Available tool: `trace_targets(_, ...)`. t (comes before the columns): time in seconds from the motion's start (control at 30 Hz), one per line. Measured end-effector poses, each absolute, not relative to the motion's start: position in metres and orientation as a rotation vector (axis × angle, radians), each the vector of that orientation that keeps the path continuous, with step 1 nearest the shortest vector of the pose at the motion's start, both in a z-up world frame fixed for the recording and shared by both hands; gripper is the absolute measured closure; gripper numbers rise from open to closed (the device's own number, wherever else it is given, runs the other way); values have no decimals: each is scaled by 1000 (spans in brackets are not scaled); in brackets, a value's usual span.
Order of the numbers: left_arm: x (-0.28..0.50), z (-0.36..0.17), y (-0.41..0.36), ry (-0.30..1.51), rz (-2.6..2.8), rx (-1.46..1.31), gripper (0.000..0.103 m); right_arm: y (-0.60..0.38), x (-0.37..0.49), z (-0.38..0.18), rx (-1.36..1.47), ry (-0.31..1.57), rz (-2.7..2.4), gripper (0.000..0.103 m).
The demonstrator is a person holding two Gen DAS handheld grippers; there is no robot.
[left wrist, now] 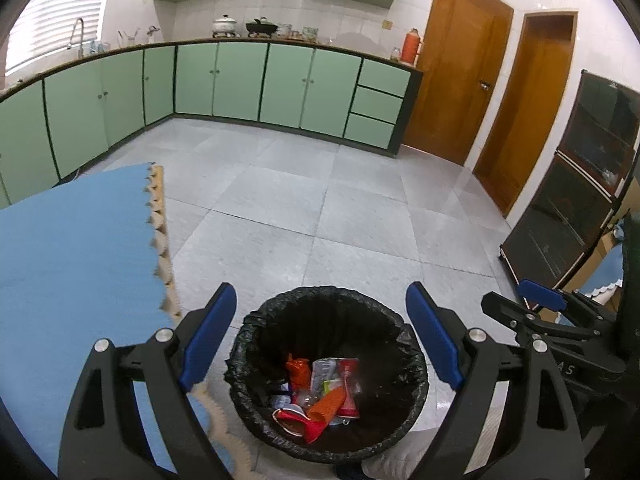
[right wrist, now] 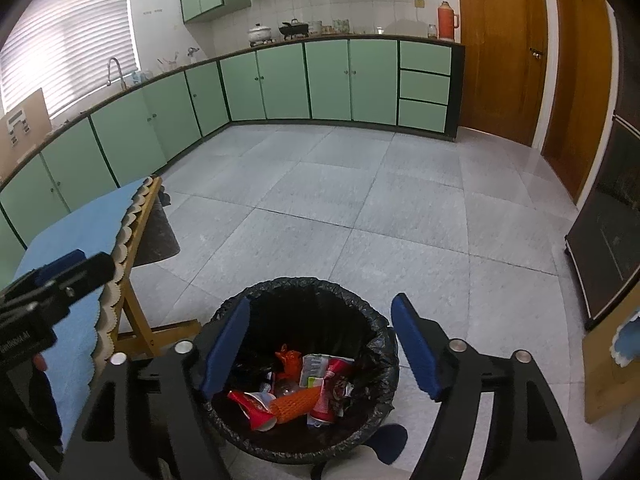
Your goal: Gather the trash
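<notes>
Both claws hang over the bin (left wrist: 326, 376) on the floor, beside the blue-covered bench (left wrist: 72, 264). The left claw (left wrist: 320, 344) is spread wide with nothing in it; the right claw (right wrist: 320, 354) is likewise wide and bare. The trash (right wrist: 296, 392) lies heaped at the bin's bottom. The risk I see: a swinging claw snagging the black liner (right wrist: 380, 356) and dragging the rim off.
</notes>
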State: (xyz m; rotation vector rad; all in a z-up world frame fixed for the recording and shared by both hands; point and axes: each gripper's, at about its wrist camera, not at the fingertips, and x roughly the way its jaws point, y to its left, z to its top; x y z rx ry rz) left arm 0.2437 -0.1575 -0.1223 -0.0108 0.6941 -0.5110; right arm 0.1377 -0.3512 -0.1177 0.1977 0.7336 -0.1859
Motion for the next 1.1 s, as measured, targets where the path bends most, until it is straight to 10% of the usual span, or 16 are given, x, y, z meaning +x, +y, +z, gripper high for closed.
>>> trace_targets(0.2,232,-113,-137,686,-461,1,15,-341,127,-108,202,725,-152,11)
trace_targets(1.1,135,-56,-65,568,-359,-3,14,-273,59,-44,189,659,-14,6)
